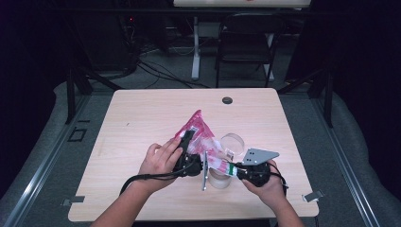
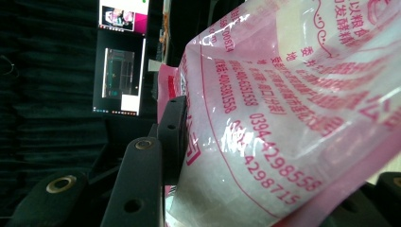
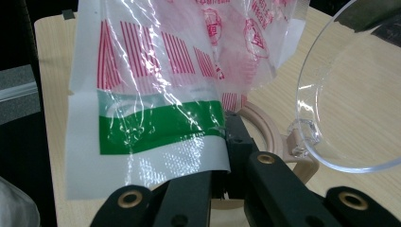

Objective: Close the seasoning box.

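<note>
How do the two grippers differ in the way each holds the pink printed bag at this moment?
The left gripper clamps the bag's bulky pink body, jaws well apart; the right gripper pinches its flat green-striped edge, jaws nearly together. In the high view the left gripper points up the table, while the right gripper points left across it. Both are shut on the same bag.

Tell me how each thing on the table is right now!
Pink-and-white plastic bag: lifted off the table, held by both claws.
Left claw: shut on the bag's body.
Right claw: shut on the bag's green-striped edge.
Clear jar: tipped sideways, open, looks empty.
</note>
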### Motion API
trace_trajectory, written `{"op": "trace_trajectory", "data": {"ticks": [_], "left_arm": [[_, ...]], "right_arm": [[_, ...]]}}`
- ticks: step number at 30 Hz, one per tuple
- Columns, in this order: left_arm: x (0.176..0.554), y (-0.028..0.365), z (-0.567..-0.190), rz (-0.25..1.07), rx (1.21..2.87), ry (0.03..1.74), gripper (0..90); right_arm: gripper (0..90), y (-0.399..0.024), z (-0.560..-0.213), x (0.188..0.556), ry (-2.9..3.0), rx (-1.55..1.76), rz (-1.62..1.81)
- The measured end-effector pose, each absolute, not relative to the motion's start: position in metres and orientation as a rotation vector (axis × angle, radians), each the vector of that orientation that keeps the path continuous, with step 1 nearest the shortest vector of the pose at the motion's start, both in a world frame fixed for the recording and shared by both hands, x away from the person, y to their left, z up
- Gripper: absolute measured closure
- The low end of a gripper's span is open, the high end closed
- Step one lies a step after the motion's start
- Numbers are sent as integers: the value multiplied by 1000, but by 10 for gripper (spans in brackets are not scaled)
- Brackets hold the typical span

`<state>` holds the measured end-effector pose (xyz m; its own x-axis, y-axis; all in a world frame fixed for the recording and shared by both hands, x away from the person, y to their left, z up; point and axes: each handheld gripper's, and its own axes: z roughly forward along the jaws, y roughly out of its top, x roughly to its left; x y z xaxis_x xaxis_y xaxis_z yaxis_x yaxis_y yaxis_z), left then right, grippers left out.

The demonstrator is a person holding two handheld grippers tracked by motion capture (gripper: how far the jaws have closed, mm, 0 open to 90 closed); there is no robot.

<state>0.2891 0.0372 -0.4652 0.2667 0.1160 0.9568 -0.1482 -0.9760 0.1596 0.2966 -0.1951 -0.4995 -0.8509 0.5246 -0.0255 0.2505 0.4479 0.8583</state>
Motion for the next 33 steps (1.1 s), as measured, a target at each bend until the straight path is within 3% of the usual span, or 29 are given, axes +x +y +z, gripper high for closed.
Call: {"op": "trace_trajectory", "data": {"ticks": [33], "left_arm": [[289,34,-464,1792,2345,-59,633]], "right_arm": [[900,-194,-501,297,2426,666,1343]]}}
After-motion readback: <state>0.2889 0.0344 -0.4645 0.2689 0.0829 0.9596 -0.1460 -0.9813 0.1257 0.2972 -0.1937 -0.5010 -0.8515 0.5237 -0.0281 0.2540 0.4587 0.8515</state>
